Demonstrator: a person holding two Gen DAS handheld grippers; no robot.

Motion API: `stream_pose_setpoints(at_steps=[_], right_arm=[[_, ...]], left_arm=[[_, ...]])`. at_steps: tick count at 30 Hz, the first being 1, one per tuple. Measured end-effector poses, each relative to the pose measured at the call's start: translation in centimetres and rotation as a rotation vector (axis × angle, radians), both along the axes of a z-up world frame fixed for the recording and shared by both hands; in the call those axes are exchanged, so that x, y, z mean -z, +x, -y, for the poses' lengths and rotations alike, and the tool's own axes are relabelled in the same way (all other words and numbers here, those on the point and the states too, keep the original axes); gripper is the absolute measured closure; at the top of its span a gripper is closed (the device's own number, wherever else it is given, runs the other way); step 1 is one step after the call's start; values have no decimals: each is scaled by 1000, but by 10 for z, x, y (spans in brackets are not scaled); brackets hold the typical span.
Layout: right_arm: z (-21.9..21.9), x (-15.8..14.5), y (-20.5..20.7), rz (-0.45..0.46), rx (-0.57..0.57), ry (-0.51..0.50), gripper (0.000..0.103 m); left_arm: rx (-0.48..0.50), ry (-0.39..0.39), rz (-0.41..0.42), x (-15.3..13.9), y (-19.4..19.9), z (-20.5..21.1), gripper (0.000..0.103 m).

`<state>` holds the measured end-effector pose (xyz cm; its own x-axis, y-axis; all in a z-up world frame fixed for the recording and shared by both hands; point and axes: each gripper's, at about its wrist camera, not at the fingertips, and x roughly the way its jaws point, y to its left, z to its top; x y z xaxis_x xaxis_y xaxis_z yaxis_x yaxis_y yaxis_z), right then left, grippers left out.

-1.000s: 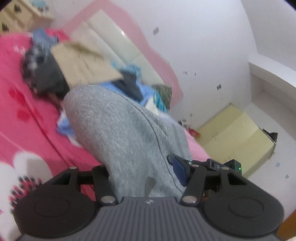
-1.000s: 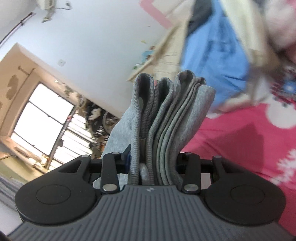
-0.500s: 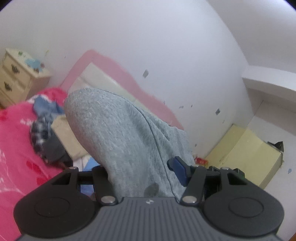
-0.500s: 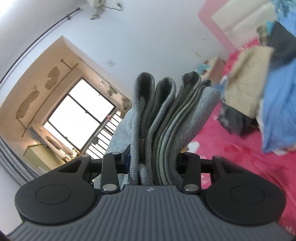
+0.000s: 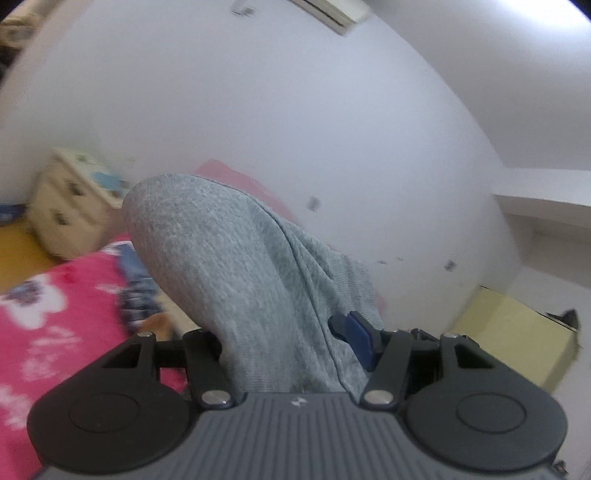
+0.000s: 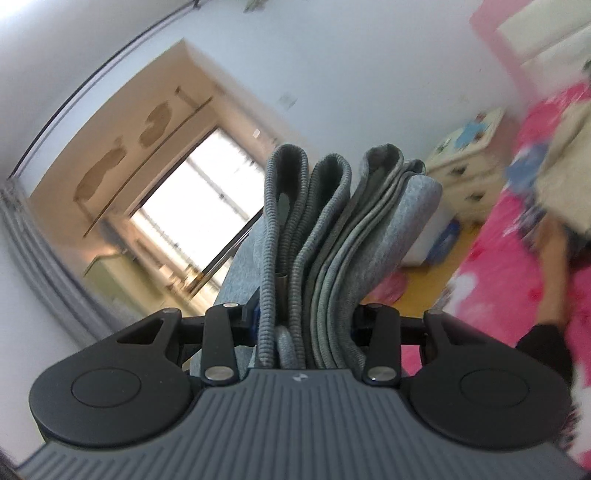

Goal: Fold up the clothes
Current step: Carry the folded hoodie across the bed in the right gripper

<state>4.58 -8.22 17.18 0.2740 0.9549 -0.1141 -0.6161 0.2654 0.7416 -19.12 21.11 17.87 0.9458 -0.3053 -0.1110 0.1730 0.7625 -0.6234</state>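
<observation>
gripping grey garment [image 5: 243,280], both jaws clamped

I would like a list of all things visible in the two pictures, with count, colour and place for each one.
grey garment: one, grey, bunched between both grippers' fingers; ribbed folds show in the right wrist view
bed cover: one, pink with white flowers, lower left
clothes pile: count unclear, blue and dark, blurred, on the bed
bedside cabinet: one, cream, beside the bed
headboard: one, pink frame, against the wall
window: one, bright, left in the right wrist view
yellow box: one, pale yellow, by the wall, right
air conditioner: one, white, top of the wall
left hand-held gripper: one, black, closed on the garment
right hand-held gripper: one, black, closed on the garment
</observation>
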Motion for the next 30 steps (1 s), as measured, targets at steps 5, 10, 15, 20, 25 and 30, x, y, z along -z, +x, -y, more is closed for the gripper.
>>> stream_pose_setpoints(at_steps=[5,10,15,20,25,30], right_arm=[[-73,39,-33,-97,-181,-14,65],[-165,90,-82,-169,-397,-96,65],[-257,147,-126,-169,-611,-254,65],[-340,199,-155,-193,-759,-355,65],[-414,229,-176,-187,-882,-396,65],[-458,251,-188,-162,-947,-354,65]], left_arm=[[-175,-12,-84,39,-85,-42,44],[-406,-63,-158,104,-174,-62,44],[-623,-168,-235,176,-238,-73,43],[-791,-184,-299,226,-269,-92,43],[-904,-183,-334,231,-307,-132,44],[-950,-149,-401,244,-315,-169,44]])
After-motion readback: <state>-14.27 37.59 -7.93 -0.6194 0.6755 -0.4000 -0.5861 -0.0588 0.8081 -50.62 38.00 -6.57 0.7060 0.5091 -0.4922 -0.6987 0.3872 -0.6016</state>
